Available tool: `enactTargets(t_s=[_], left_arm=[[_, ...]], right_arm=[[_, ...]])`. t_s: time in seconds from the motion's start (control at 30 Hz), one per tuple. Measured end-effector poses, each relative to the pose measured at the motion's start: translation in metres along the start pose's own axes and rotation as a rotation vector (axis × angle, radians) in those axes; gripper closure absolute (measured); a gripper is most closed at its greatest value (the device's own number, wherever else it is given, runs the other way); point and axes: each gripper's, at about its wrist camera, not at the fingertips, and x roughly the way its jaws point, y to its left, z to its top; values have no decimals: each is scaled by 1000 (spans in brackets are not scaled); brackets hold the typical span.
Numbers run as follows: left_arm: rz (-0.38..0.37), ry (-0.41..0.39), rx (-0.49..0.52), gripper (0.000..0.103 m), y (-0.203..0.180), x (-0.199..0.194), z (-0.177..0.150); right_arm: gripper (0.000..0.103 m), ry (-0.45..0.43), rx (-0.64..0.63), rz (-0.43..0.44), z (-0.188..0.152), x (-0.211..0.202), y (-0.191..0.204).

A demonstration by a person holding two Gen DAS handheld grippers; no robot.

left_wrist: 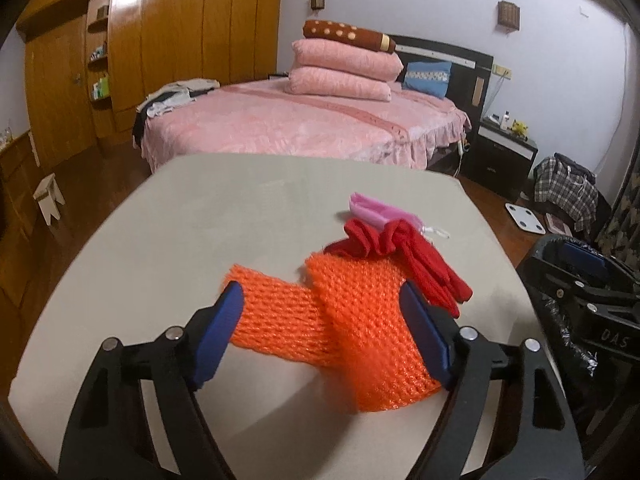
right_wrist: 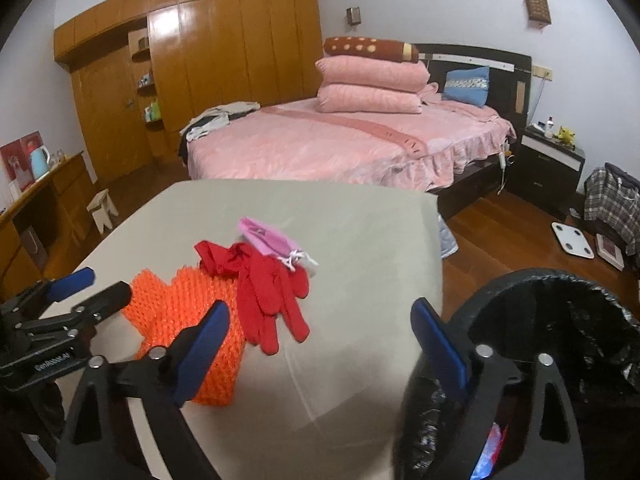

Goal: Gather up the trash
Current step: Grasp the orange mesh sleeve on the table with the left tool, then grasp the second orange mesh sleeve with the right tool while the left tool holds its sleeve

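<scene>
Three pieces of trash heaped on the beige table: orange foam netting nearest, red gloves draped over its far edge, pink pouch just behind, touching the gloves. Left gripper spread wide, blue pads flanking the netting (whether they press on it cannot be told, the view being blurred). Right gripper released, nothing between its fingers, over bare tabletop just right of the pile. Bin lined with a black bag standing beside the table's right edge, something colourful at its bottom. Pink bed and wooden wardrobe beyond.
</scene>
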Motion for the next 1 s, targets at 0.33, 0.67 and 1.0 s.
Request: enactTargets(t_s=[0.33,0.67,1.0], left_arm=[[-58,100,3,42,-10,34,-14],[-82,142,31,73,-30,48,-22],[-96,68,28,90,-33,26,-11]], right_arm=[[24,22,0,15,0,9,-4],[25,21,2,18,1,10,-4],[26,4,8,20,3,3,-5]])
